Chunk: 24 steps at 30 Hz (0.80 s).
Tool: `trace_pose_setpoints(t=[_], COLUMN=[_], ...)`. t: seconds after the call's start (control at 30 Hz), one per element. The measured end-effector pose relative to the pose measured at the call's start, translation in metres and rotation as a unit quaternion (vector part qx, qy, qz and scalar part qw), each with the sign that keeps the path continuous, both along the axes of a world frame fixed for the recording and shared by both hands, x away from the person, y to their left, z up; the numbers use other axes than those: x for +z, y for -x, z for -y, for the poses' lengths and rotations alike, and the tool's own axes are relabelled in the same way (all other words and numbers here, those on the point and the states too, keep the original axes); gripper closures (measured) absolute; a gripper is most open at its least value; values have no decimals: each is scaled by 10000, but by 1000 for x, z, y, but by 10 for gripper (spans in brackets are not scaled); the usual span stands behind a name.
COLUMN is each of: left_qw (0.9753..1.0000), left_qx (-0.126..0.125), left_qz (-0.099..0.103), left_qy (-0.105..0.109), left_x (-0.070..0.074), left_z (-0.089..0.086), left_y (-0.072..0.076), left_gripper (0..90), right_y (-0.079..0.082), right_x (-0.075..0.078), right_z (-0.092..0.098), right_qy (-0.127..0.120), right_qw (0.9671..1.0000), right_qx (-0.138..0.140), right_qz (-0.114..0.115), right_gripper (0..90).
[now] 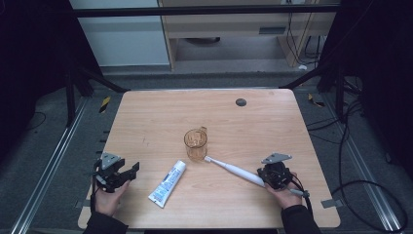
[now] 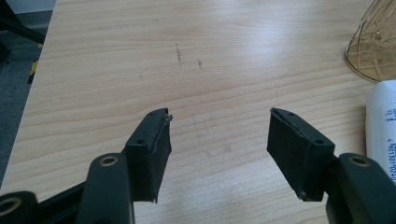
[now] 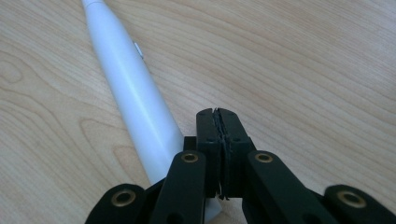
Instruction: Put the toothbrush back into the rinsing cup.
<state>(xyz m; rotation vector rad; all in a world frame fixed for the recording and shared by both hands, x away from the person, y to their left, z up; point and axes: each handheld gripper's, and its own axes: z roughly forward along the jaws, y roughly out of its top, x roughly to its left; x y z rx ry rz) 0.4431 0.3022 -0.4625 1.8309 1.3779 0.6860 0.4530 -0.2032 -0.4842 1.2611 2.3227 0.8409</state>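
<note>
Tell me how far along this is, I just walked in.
Nothing looks done yet. The electric toothbrush and toothpaste tube lie flat on the table beside the amber cup. The right hand-held gripper sits shut beside the toothbrush handle, not on it; the left hand-held gripper is open over bare wood. Every grasp remains.

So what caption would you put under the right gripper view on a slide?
Shut hand-held gripper resting on the pale wooden table beside a white electric toothbrush handle, its jaws pressed together with nothing between them.
</note>
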Motion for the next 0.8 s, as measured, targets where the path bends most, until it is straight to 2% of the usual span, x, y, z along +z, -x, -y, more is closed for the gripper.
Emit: trace_pose_setpoints(t=[0.8], left_qw=[10000], left_qx=[1], left_qz=[1], left_qy=[5], left_x=[0], left_z=[0], left_y=[0], left_gripper=[385], right_y=[20], right_x=[1], right_z=[4], right_qy=[-81], right_qw=[9999], right_qx=[43], right_qz=[-68], right_gripper=[882])
